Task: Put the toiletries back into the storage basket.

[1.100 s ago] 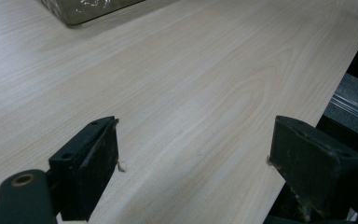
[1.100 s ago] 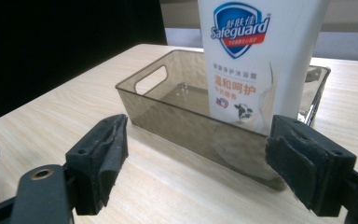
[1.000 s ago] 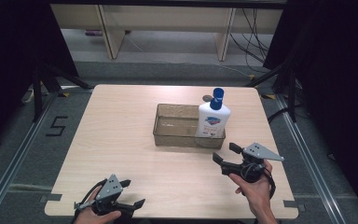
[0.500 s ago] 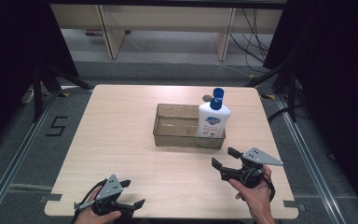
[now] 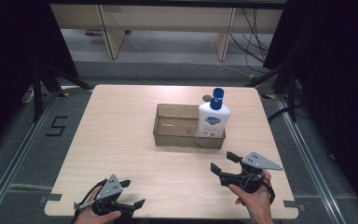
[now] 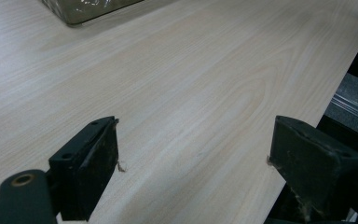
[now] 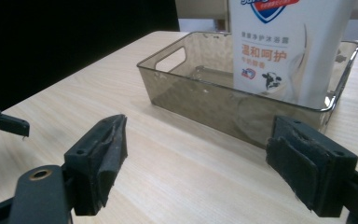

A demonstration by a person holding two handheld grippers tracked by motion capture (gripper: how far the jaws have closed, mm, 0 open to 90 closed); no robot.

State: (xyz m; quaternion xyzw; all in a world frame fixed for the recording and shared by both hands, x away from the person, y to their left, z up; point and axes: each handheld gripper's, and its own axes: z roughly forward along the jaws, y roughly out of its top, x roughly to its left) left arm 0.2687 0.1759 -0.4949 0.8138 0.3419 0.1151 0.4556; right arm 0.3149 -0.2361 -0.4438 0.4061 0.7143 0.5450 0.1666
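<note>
A clear smoky plastic tray (image 5: 168, 133) sits at the middle of the wooden table. A white bottle with a blue cap (image 5: 213, 116) stands upright in the tray's right end. My right gripper (image 5: 223, 162) is open and empty, held just above the table in front of the tray's right end. In the right gripper view its jaws (image 7: 196, 163) frame the tray (image 7: 177, 88) and the bottle (image 7: 284, 46) close ahead. My left gripper (image 5: 133, 192) stands open and empty at the table's near left edge. In the left gripper view (image 6: 193, 163) it is over bare wood, with a tray corner (image 6: 84, 7) far off.
A small round grey object (image 5: 207, 98) lies on the table just behind the bottle. The table's near edge (image 5: 177, 215) runs right by both hands. Grey floor with a "5" mark (image 5: 56, 126) lies to the left, and shelf legs stand behind the table.
My right gripper has drawn back from the tray toward the near edge, still open. The left gripper, tray and bottle have not moved.
</note>
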